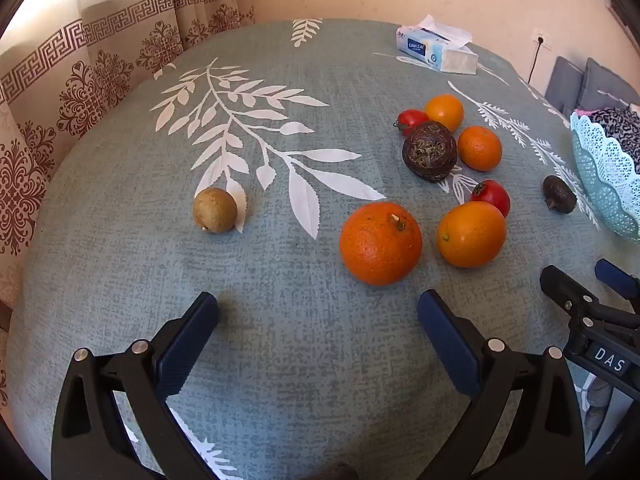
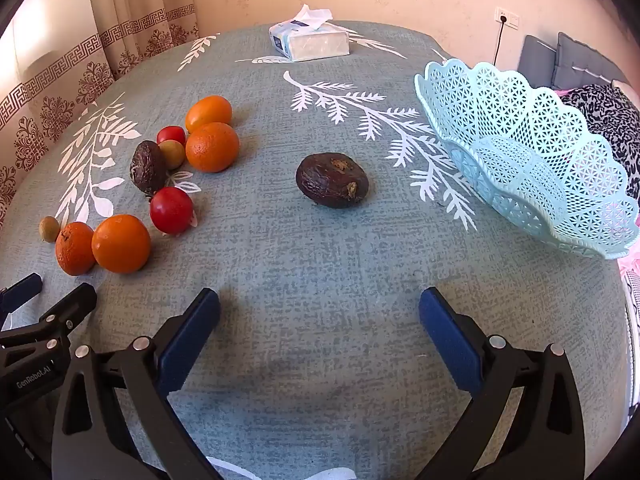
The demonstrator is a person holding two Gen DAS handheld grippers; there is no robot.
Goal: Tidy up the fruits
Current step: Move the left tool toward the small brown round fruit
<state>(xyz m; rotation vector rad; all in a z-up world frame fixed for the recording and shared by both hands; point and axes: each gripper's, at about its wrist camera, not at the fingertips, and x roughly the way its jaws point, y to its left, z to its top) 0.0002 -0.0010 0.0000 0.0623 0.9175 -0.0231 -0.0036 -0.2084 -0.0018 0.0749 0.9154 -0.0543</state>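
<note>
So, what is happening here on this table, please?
A person holds two grippers above a table with a grey-green leaf-print cloth; both the left gripper and the right gripper have open jaws and hold nothing. Round oranges, small red tomatoes and wrinkled dark brown fruits lie loose on the cloth. The pale blue lattice plastic basket holds no fruit yet.

1. My left wrist view sits low over the table (image 1: 280, 360), facing the far wall.
2. Right wrist view: same height, same heading (further right).
3. Shared: oranges (image 1: 380, 243) (image 2: 121, 243), tissue box (image 1: 438, 49) (image 2: 309, 40), basket (image 1: 604, 176) (image 2: 532, 156).
</note>
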